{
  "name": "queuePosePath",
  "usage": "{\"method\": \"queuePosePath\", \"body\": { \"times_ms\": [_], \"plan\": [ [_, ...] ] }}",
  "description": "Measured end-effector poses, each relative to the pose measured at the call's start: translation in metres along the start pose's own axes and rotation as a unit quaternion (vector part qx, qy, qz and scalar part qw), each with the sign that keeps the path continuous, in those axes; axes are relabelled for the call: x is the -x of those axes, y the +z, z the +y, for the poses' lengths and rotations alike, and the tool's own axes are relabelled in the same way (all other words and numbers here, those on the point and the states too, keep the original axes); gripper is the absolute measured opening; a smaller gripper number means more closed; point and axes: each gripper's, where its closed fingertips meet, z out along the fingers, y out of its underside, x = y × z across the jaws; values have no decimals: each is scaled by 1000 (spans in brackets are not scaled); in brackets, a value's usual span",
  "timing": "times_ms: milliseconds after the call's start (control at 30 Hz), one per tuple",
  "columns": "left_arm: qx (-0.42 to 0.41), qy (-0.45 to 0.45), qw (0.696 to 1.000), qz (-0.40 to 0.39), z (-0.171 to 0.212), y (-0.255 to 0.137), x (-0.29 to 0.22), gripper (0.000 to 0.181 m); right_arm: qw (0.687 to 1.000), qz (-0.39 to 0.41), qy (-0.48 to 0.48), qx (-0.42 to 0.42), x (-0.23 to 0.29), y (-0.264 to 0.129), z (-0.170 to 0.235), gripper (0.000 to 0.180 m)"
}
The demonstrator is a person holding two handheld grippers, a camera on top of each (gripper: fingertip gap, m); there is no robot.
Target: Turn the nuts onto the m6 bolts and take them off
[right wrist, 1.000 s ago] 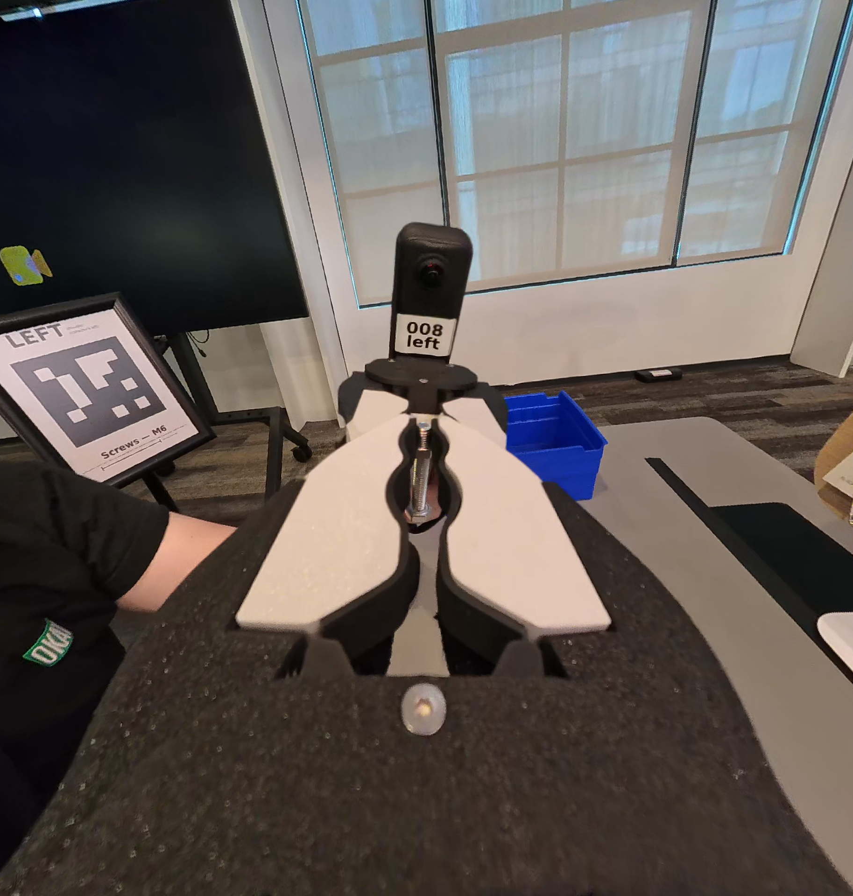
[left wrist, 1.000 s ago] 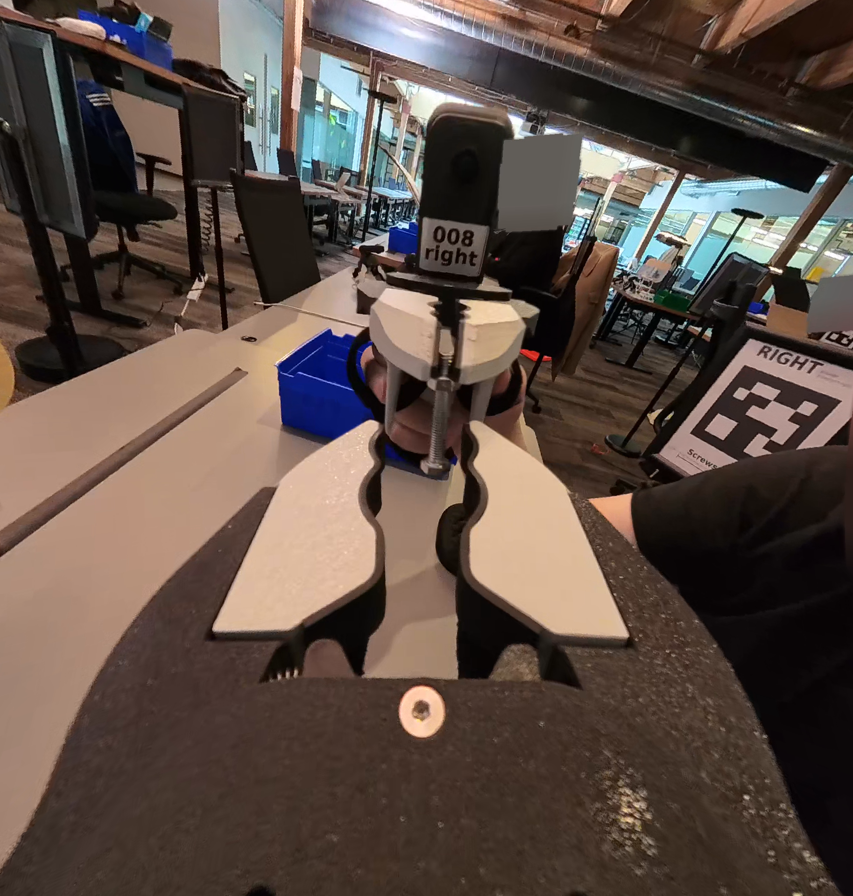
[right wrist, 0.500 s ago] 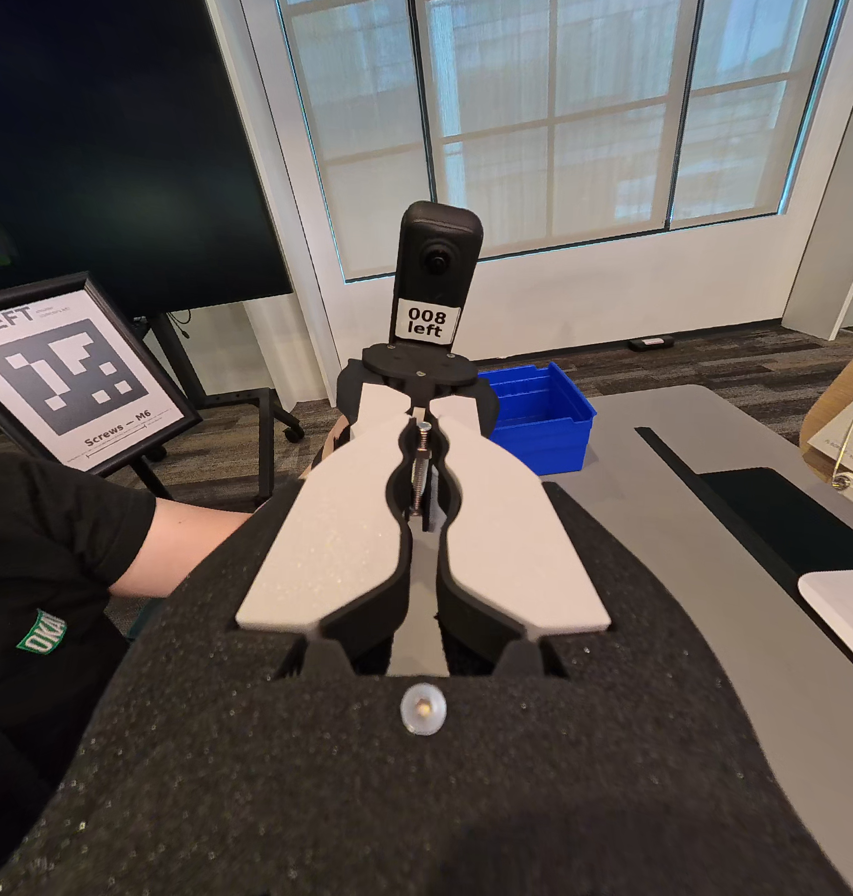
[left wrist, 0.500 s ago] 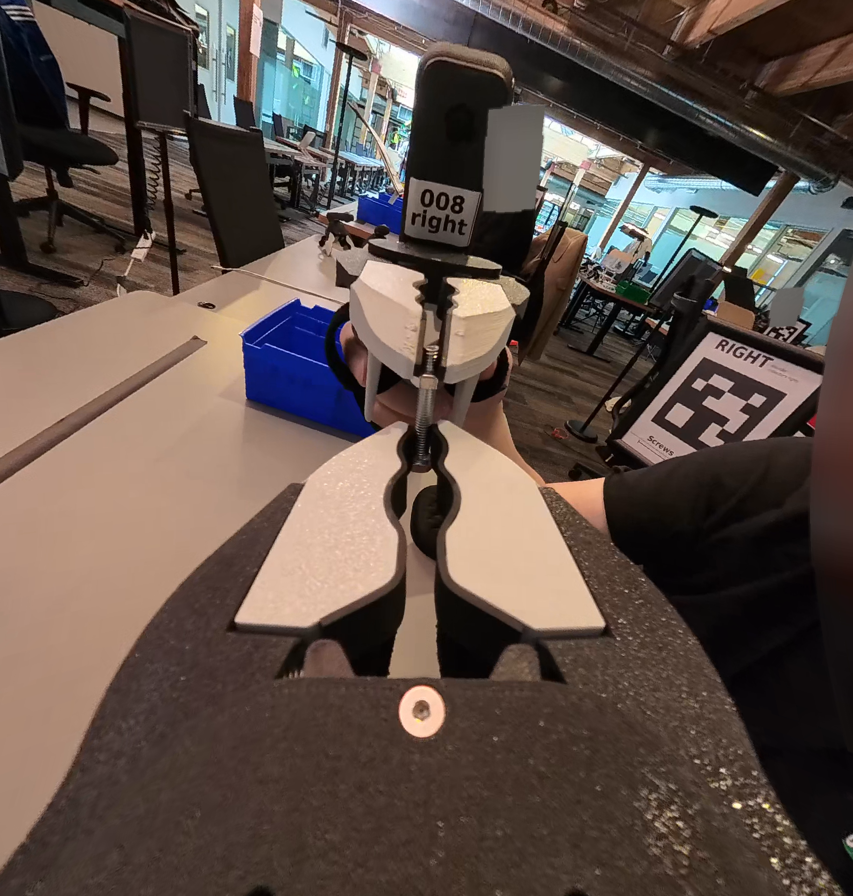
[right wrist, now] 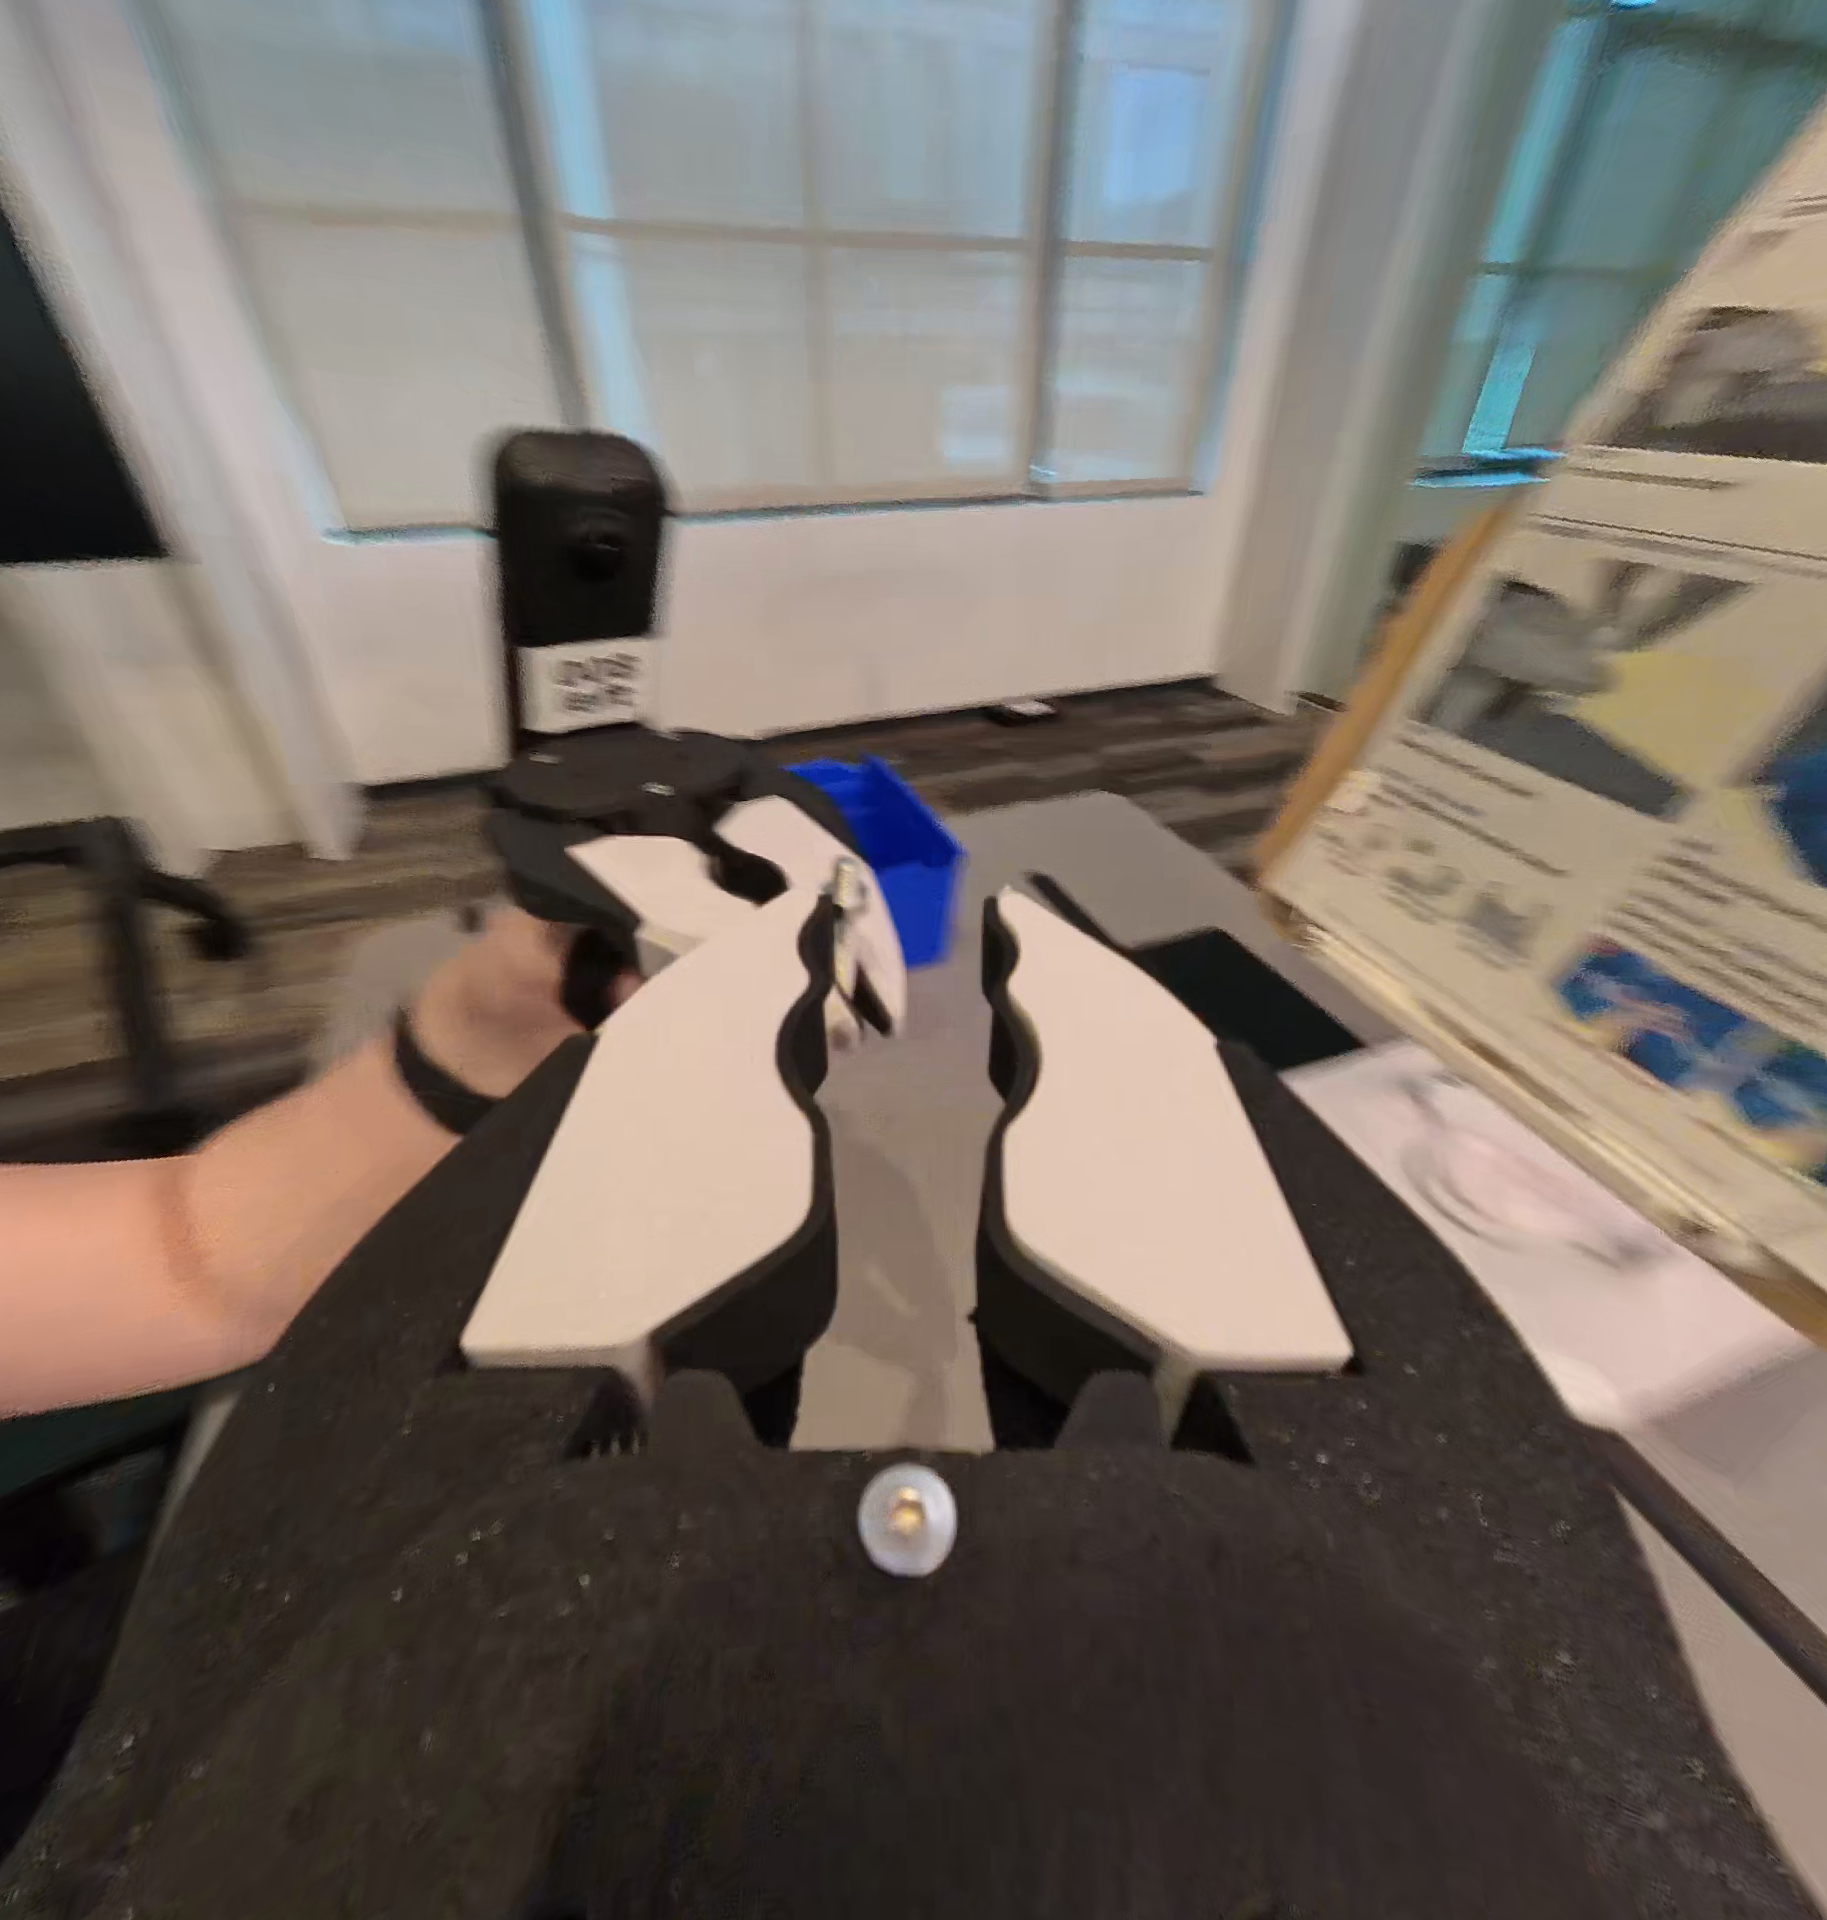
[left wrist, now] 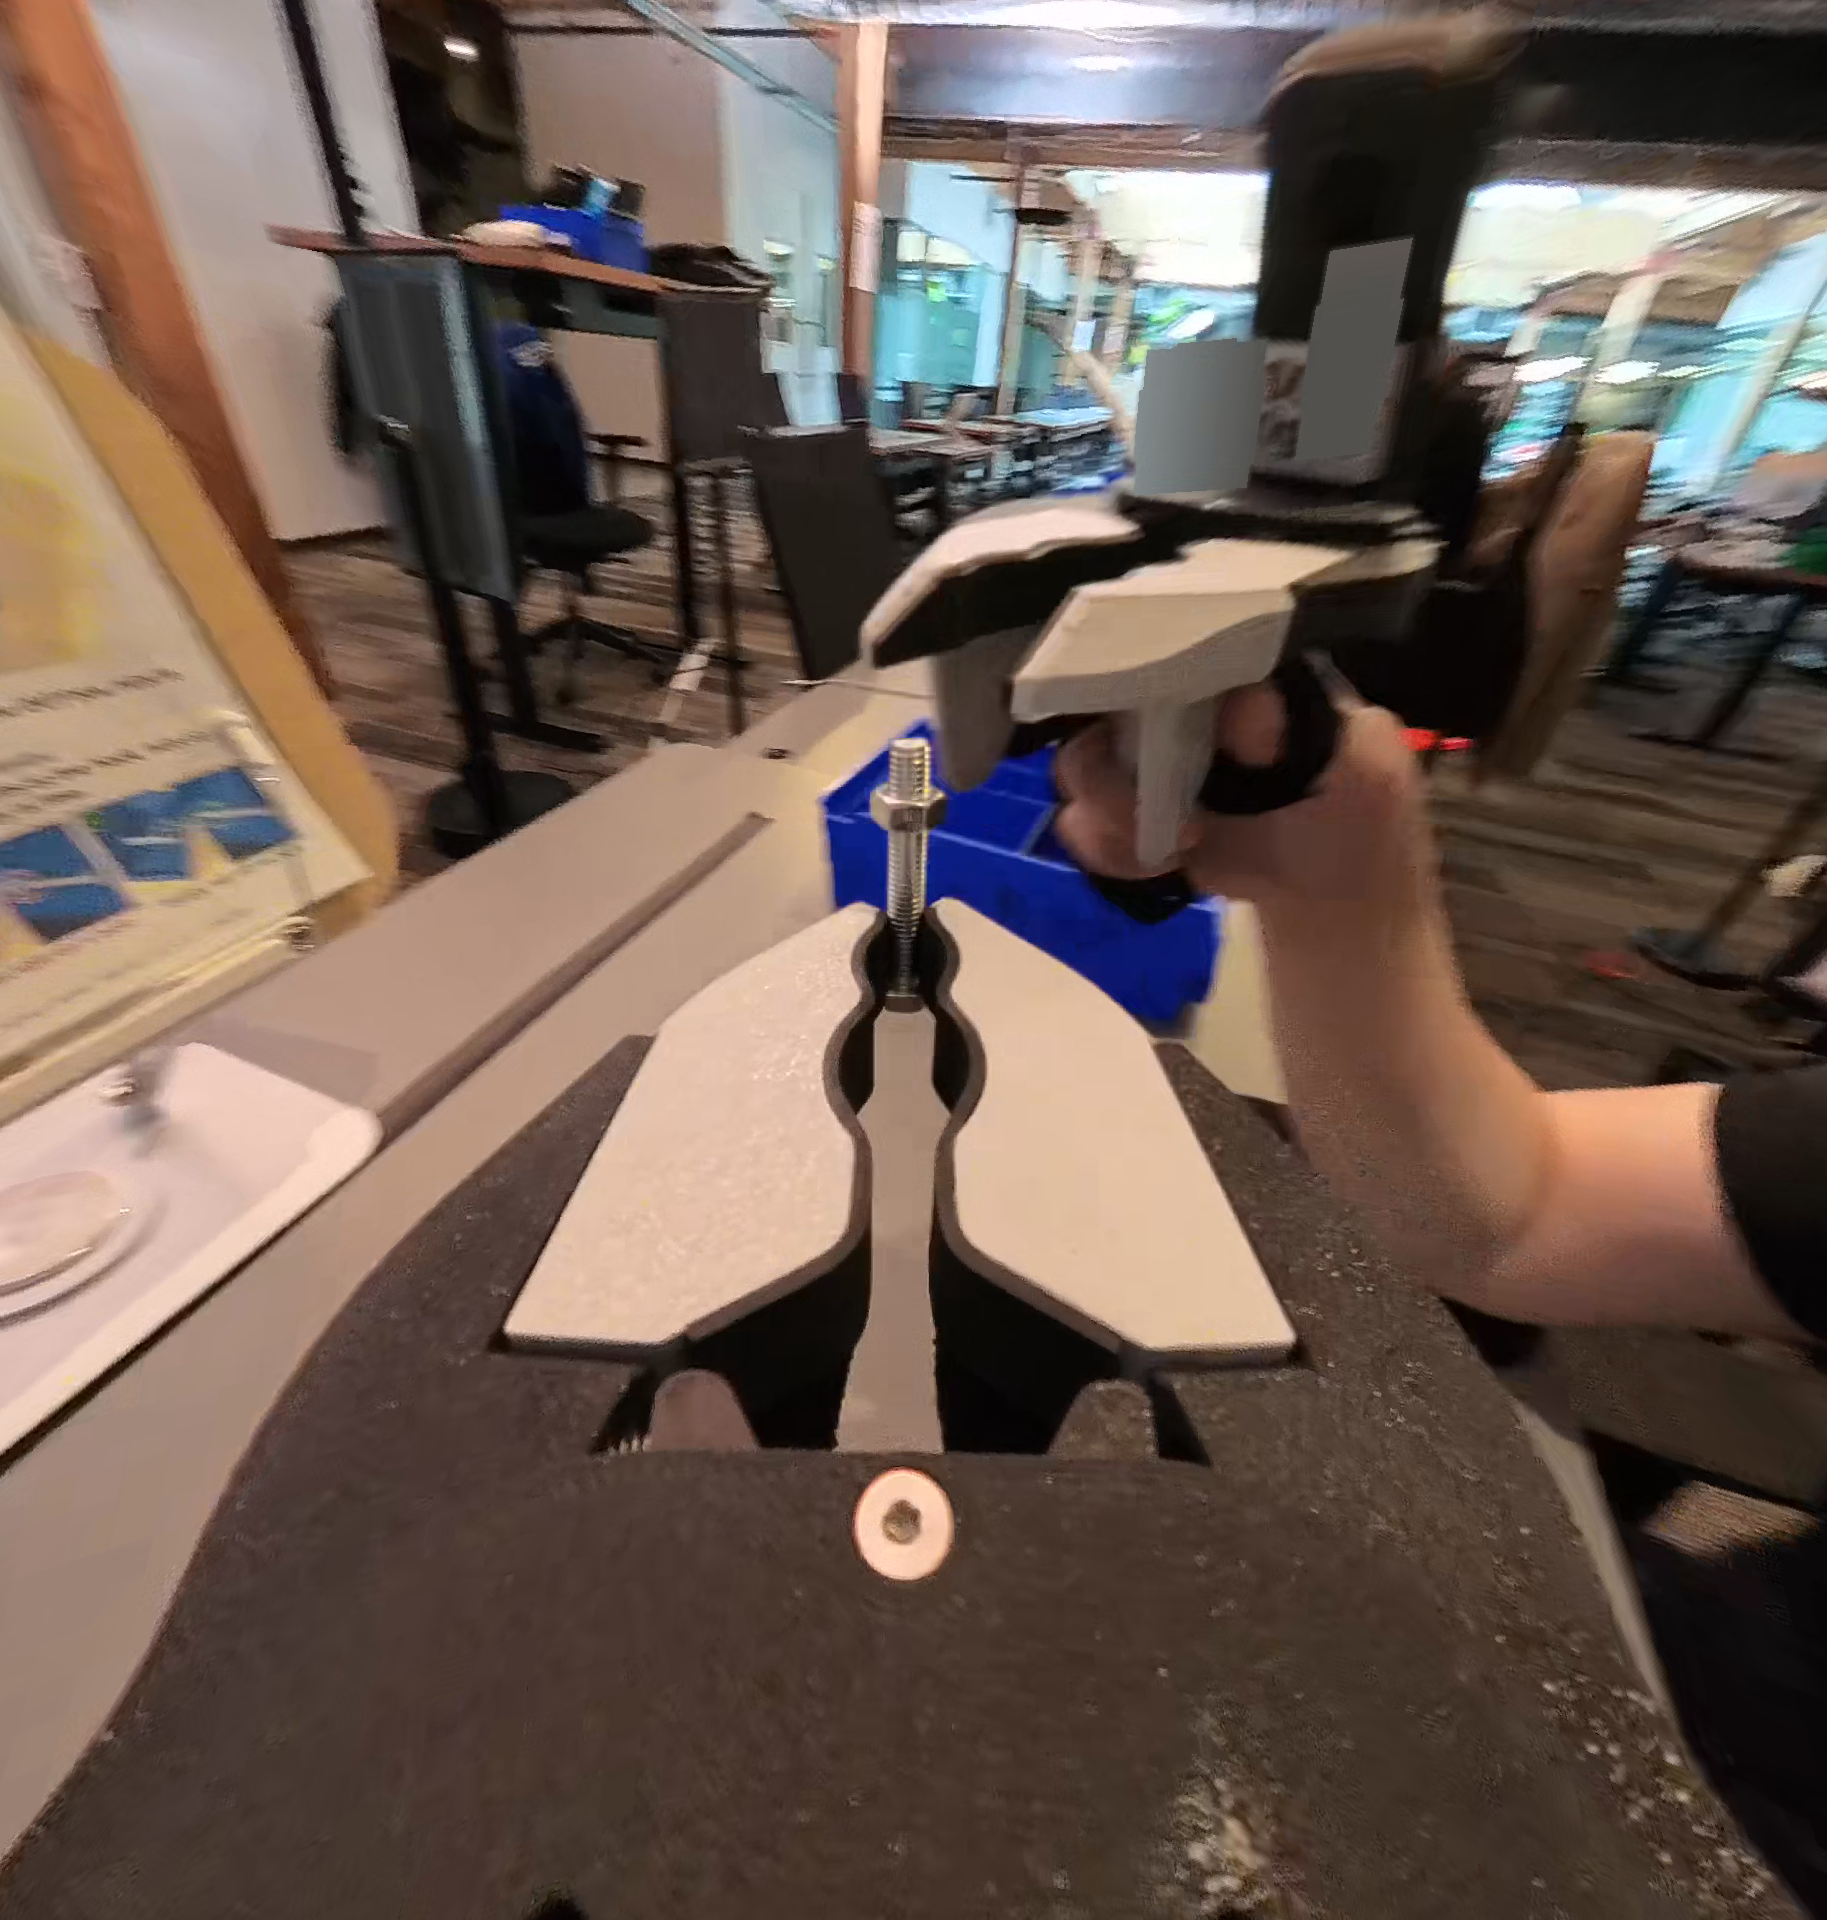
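Steel, threaded M6 bolt (left wrist: 904, 894) clamped upright at the tips of the left gripper (left wrist: 904, 961), pale flat fingers (left wrist: 727, 1132) closed on the lower shank. Hexagonal steel nut (left wrist: 907, 805) sitting high on the thread, short of the top end. Raised above the grey table (left wrist: 473, 997), over the edge nearest the person. Blue plastic bin (left wrist: 1034, 883) behind the bolt, towards the table's far edge.

Right gripper (left wrist: 1054, 717) up and to the right of the bolt, apart from nut and thread alike, bare hand (left wrist: 1283, 831) wrapped around its black handle. Fingers parted with nothing between them, a clear gap of grey table showing through in the right wrist view (right wrist: 904, 956). Same view: left gripper (right wrist: 852, 935) off to the left and ahead, bolt (right wrist: 844, 914) tilted in its tips, blue bin (right wrist: 909, 862) just behind it; much motion blur here.

White tray (left wrist: 161, 1195) with a clear round dish (left wrist: 36, 1236) near the table's left edge. Printed board with a tan border (left wrist: 88, 748) propped over the tray, leaning back.
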Motion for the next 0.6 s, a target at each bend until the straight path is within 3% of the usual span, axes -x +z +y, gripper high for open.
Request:
{"method": "queuePosePath", "body": {
  "times_ms": [133,333,600],
  "plan": [
    [25,51,993,-107,12,7,26,5,989,109,-9,99,-17,-11,21,27],
    [62,79,980,-172,34,25,38,5,982,130,-4,134,-21,7,40,29],
    [57,106,973,-196,31,27,37,5,977,139,6,161,-32,8,53,27]
  ]
}}
